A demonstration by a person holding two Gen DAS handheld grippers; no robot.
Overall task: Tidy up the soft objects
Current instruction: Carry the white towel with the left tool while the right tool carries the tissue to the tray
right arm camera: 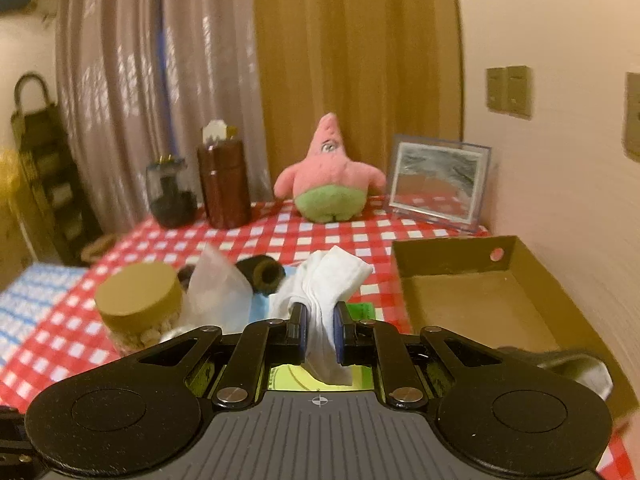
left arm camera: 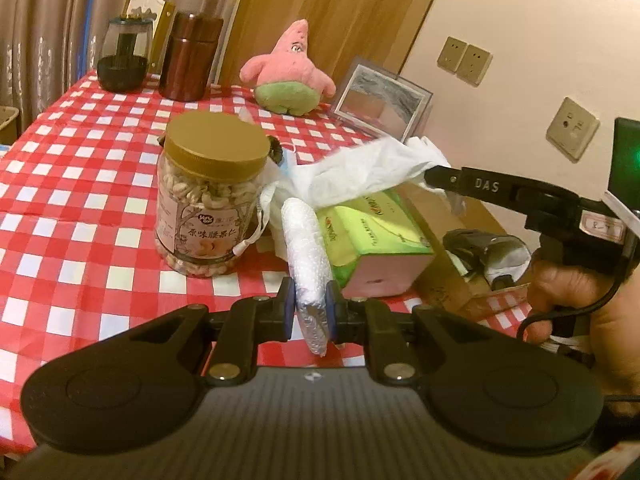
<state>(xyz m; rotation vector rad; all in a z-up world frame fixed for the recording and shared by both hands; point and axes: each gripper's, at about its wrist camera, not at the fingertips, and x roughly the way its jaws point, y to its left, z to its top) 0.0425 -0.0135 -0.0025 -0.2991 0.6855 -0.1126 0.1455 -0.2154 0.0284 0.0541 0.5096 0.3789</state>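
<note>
My left gripper (left arm camera: 310, 308) is shut on a white rolled cloth (left arm camera: 306, 240) that sticks up and forward between its pads, above the red checked tablecloth (left arm camera: 80, 208). To its right, my right gripper (left arm camera: 434, 174), held by a hand (left arm camera: 560, 292), is shut on a crumpled white cloth (left arm camera: 368, 172) lifted over a green tissue pack (left arm camera: 372, 240). In the right wrist view that gripper (right arm camera: 320, 328) pinches the white cloth (right arm camera: 324, 276), which stands up from the jaws. A pink starfish plush (right arm camera: 328, 176) sits upright at the back of the table.
A gold-lidded jar of nuts (left arm camera: 212, 200) stands left of the cloths, with a face mask (left arm camera: 276, 168) behind it. An open cardboard box (right arm camera: 480, 300) lies at the right by the wall, a dark sock (left arm camera: 488, 256) in it. A small mirror (right arm camera: 438, 184), a brown canister (right arm camera: 224, 184) and a dark glass jar (right arm camera: 170, 192) line the back.
</note>
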